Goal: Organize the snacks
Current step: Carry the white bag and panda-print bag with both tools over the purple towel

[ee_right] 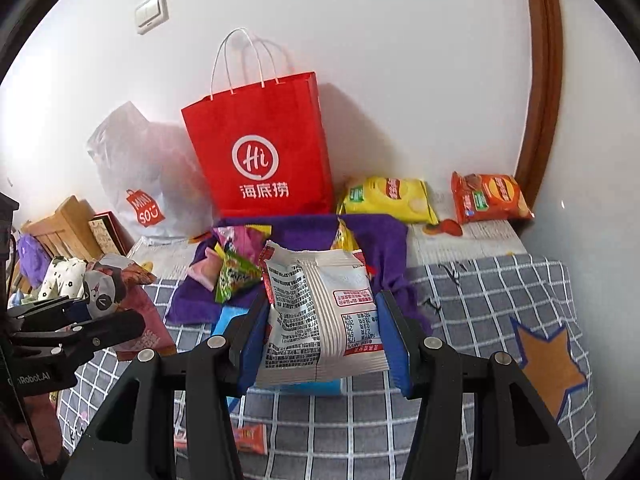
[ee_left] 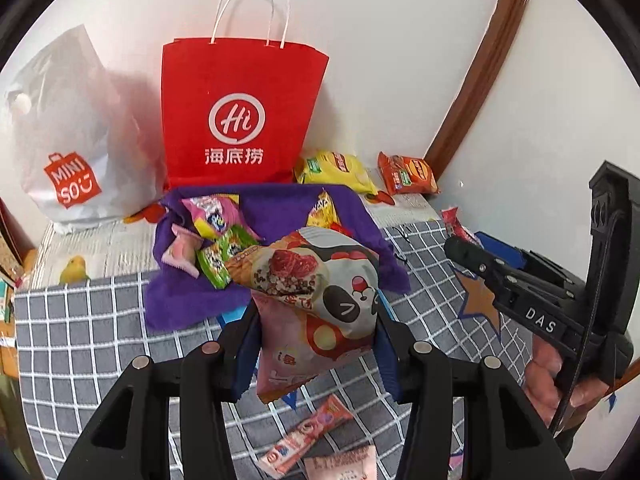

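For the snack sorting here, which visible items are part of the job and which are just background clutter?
Part of the job: panda snack bag in the left gripper; white snack pack in the right gripper; purple cloth holding small packets; yellow chip bag; orange chip bag.

Lying about: red paper bag; white plastic bag; light switch.

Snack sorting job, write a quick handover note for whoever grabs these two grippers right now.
Left gripper: shut on a pink panda snack bag, held above the checked cloth.
Right gripper: shut on a white snack bag, printed back facing the camera.
Done: several small packets already lie on the purple cloth, in front of the red paper bag.
Left: place both held bags. A yellow bag and an orange bag sit by the wall, and a few small pink packets lie loose on the checked cloth.
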Motion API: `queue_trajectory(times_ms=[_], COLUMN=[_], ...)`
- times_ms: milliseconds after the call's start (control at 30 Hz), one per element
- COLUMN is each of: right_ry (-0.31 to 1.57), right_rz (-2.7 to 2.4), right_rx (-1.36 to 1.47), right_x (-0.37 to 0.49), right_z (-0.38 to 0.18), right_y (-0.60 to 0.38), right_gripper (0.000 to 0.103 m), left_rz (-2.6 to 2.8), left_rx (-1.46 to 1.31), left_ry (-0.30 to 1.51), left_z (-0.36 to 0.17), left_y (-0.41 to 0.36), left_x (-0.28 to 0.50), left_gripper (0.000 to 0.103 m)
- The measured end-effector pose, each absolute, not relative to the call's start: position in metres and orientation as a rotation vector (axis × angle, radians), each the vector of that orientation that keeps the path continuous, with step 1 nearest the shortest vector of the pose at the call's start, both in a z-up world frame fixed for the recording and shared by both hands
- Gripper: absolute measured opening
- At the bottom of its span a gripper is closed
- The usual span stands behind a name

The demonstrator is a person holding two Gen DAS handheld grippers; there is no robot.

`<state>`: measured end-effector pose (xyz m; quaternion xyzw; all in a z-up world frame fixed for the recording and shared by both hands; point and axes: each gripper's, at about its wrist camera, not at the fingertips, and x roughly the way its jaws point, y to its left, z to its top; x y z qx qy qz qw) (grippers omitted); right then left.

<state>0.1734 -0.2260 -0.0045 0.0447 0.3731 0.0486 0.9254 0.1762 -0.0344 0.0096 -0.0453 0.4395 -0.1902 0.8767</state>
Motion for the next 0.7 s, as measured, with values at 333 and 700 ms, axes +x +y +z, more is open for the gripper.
queue_trajectory(times_ms=[333,700], right_ry=[0.752,0.738], right_rz=[0.123,0.130], right_rx=[0.073,0.058], right_x=[0.218,0.265], right_z=[0.008,0.009], right_y=[-0.215,-0.209], right_gripper=[0.052,0.052], left_rz=[-0.385,-0.329], left_rx=[-0.092,-0.078], left_ry=[0.909,0.898], left_z=[0.011,0.012], left_y=[-0.031,-0.025], left_x=[0.214,0.258], left_gripper=[0.048,0.048])
